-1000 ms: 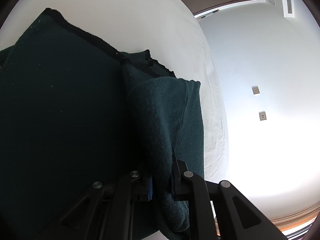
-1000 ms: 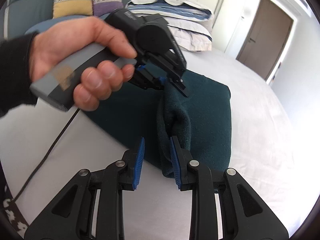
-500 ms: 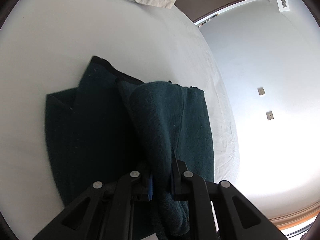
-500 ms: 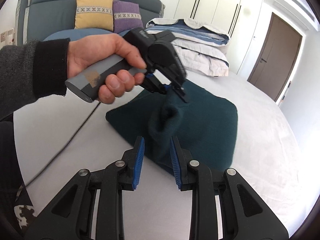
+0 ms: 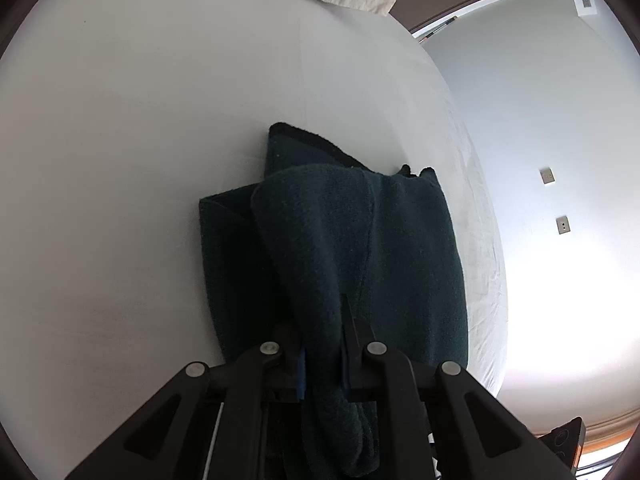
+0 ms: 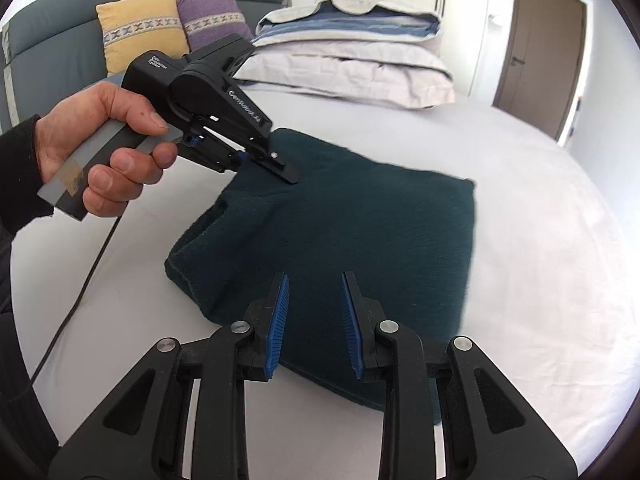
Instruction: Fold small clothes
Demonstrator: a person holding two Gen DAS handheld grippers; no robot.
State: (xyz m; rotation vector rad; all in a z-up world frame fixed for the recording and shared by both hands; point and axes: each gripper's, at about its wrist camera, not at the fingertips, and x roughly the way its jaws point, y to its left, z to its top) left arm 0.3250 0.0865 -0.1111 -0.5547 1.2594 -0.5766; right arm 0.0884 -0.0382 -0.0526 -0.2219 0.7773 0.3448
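Observation:
A dark green fleece garment (image 6: 352, 232) lies on the white bed. My left gripper (image 5: 322, 344) is shut on a bunched fold of the garment (image 5: 360, 248), which hangs between its jaws; in the right wrist view the left gripper (image 6: 276, 168) holds the garment's far left edge lifted. My right gripper (image 6: 314, 320) is open and empty, hovering just above the garment's near edge.
The white bed sheet (image 6: 540, 208) spreads all around the garment. Folded bedding and pillows (image 6: 352, 60) lie at the head of the bed. Yellow and purple cushions (image 6: 140, 28) lean on a grey sofa. A door (image 6: 544, 48) is at the far right.
My left gripper has lifted and pulled back with the fold in its grip. The right gripper's jaws no longer straddle the fold and hover over the flat garment.

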